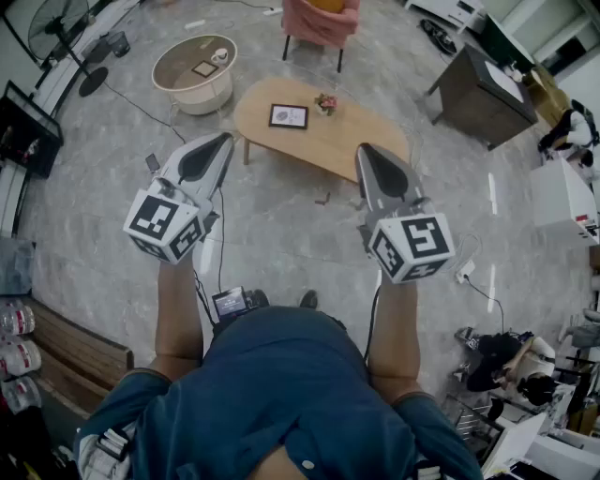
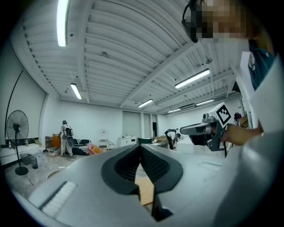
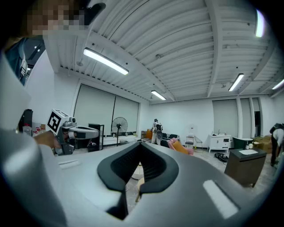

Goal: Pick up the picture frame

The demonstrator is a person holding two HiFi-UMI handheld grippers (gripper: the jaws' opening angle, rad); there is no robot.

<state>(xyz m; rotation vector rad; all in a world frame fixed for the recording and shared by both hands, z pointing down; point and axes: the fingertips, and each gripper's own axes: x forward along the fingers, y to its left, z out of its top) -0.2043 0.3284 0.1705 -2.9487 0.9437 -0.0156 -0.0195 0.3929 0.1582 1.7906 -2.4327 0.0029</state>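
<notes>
Grey stone floor (image 1: 281,234) lies open between me and the wooden coffee table (image 1: 319,142), with free room along the table's near edge and round both rounded ends. The picture frame (image 1: 288,116) lies flat on the tabletop toward its left end, set in from the edges, with a small flower pot (image 1: 325,103) just beside it. A round side table (image 1: 194,92) stands off to the far left, a pink chair (image 1: 321,23) beyond the table, and a dark cabinet (image 1: 473,98) to the right, all apart from the coffee table. I hold both forearms stretched forward, side by side and well apart. The left gripper (image 1: 224,140) and right gripper (image 1: 365,150) point roughly level toward the table, well short of the frame. Each has its jaws pressed together, with nothing between them.
</notes>
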